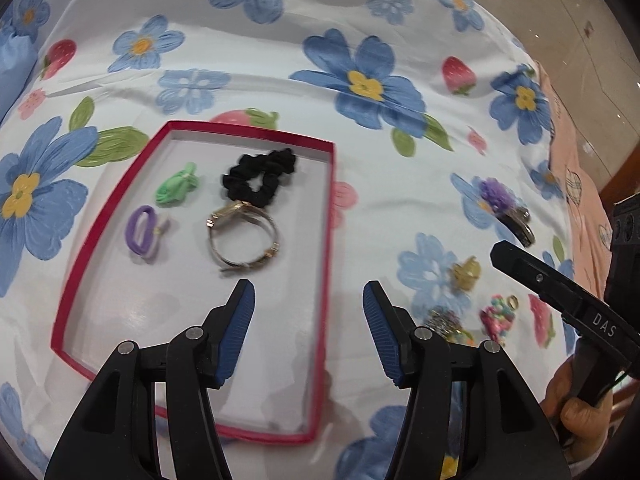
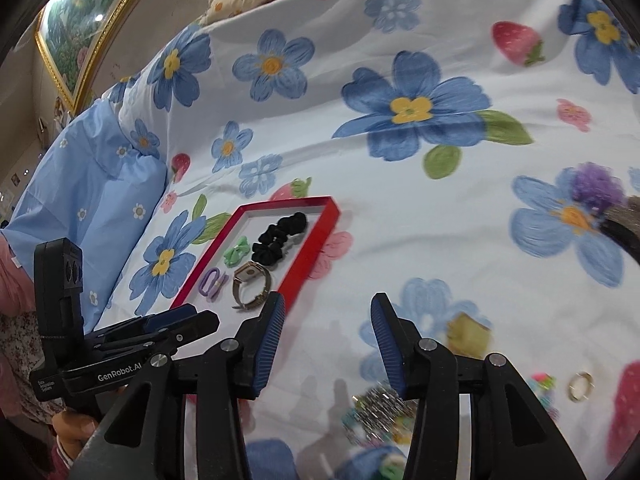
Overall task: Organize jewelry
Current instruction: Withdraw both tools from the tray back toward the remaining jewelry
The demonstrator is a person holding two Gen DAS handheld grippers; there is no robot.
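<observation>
- Setting: a bed covered by a white sheet (image 1: 280, 92) printed with blue flowers and strawberries; a pale blue pillow (image 2: 92, 184) lies at the side, and a gold-framed picture (image 2: 80, 28) hangs on the wall behind.
- A shallow red-rimmed box (image 1: 330, 216) lies flat on the sheet and serves as the collecting tray.
- Already in the box: a black scrunchie (image 1: 260, 178), a green hair tie (image 1: 176, 184), a purple hair tie (image 1: 142, 230) and a gold-toned watch (image 1: 244, 240). The watch case touches the scrunchie; the two hair ties lie apart from them on the far side of the box.
- Still loose on the sheet, outside the box: a purple fluffy piece (image 1: 496, 194) with a dark clip just beside it, a yellow clip (image 1: 466, 272), a silvery beaded piece (image 2: 378, 406), a cluster of coloured beads (image 1: 496, 316) and a gold ring (image 2: 580, 386). Blur hides finer detail.
- Left gripper (image 1: 308, 328): blue pads spread, nothing between them; it hangs above the near part of the box.
- Right gripper (image 2: 328, 340): pads also spread and empty; it hangs above the sheet, the silvery piece just below its fingertips.
- Judgement: roughly half done. Four items are stowed, about five remain. The near half of the box floor is bare, so space looks sufficient.
- Likely next: the right gripper takes one of the loose pieces.
</observation>
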